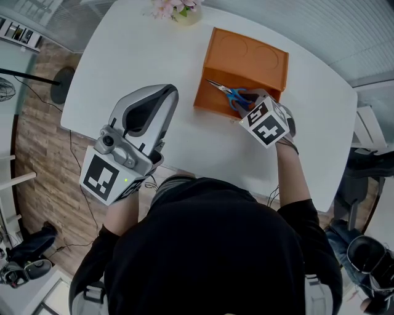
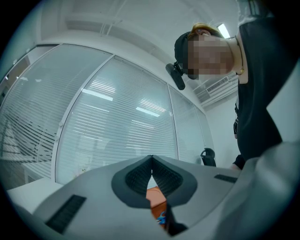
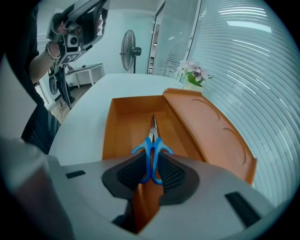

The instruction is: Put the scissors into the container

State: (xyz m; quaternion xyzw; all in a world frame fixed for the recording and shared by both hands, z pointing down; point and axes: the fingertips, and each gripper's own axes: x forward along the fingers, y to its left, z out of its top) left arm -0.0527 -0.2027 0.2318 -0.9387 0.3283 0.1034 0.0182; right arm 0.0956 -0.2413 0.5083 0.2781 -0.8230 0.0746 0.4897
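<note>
The orange container (image 1: 246, 58) stands open on the white table (image 1: 141, 55), its lid tipped up on the far side. My right gripper (image 1: 243, 101) is shut on the blue handles of the scissors (image 1: 231, 93), whose blades reach over the open box. In the right gripper view the scissors (image 3: 152, 150) sit between the pads of the right gripper (image 3: 151, 171), blades pointing into the container (image 3: 126, 126). My left gripper (image 1: 167, 92) hangs over the table's near left, shut and empty. In its own view the left gripper (image 2: 151, 161) has its tips touching.
A small vase of pink flowers (image 1: 178, 9) stands at the table's far edge, beyond the container. A fan base (image 1: 61, 83) sits on the wooden floor to the left. Glass walls with blinds run behind the table.
</note>
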